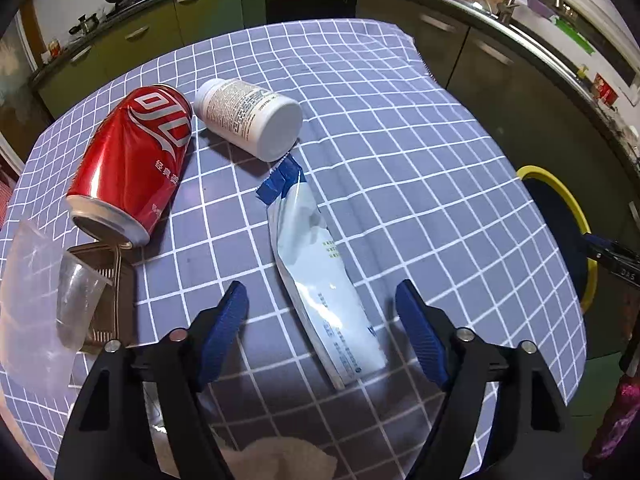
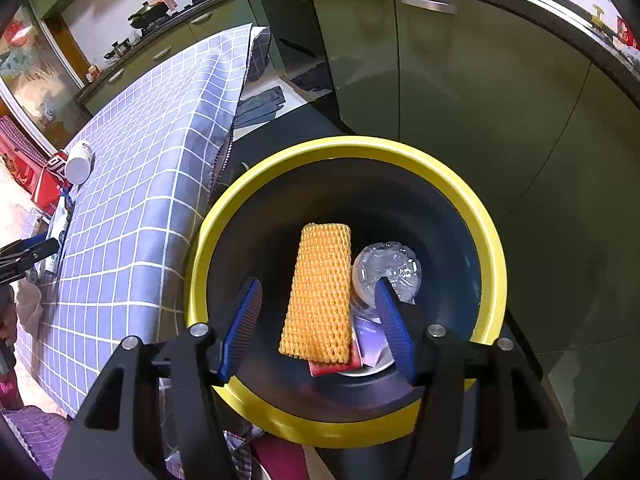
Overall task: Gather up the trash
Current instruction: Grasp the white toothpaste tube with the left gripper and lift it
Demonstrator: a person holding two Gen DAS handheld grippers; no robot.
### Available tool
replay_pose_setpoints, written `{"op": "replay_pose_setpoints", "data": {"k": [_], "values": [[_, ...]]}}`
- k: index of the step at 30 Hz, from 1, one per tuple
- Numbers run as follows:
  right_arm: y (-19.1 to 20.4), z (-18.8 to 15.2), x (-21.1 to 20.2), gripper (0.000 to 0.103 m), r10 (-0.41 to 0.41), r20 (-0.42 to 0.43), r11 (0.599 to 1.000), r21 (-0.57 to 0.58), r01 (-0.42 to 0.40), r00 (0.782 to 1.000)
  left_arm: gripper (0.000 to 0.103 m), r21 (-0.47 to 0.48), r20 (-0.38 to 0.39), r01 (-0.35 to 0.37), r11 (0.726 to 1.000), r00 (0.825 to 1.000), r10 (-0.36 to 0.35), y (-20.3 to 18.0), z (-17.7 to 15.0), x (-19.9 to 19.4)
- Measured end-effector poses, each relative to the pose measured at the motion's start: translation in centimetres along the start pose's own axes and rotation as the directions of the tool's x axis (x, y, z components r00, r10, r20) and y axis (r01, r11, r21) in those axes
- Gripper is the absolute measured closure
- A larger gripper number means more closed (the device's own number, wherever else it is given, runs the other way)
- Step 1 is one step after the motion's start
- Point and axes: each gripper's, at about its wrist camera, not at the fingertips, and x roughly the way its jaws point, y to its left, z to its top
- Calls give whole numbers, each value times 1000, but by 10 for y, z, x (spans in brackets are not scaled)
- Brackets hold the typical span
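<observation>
Step in hand: pickup of foil pouch [image 1: 324, 276], lying flat on checked desk [image 1: 420, 168].
Left tool [image 1: 320, 320]: part open, straddling pouch, pads clear.
Right tool [image 2: 320, 316]: part open, empty, above yellow-rimmed bin [image 2: 494, 256]; orange foam net [image 2: 320, 292] already inside.
Next, judged: lower, close on pouch, carry to bin.
Outstanding: red can [image 1: 132, 164], white bottle [image 1: 248, 118].

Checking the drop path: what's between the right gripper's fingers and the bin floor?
Right wrist view: an orange foam net sits between the open right gripper fingers, untouched, lying in the yellow-rimmed bin over a crushed clear bottle.
</observation>
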Motion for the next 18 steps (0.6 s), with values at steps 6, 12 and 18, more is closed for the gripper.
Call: {"op": "replay_pose_setpoints", "data": {"k": [6,12,18], "values": [[-3,1,3,47,6,0,1000,5,-6,1000,38,-4,-16,-6,1000,1000,5,1,6,9],[-2,1,7,47,14,-1,1000,5,-14,1000,63,13,-8,-17,1000,1000,17,-1,12,10],[-3,0,6,47,16,0,1000,11,-16,1000,73,56,6,-10,998,1000,10,-7,13,9]]}}
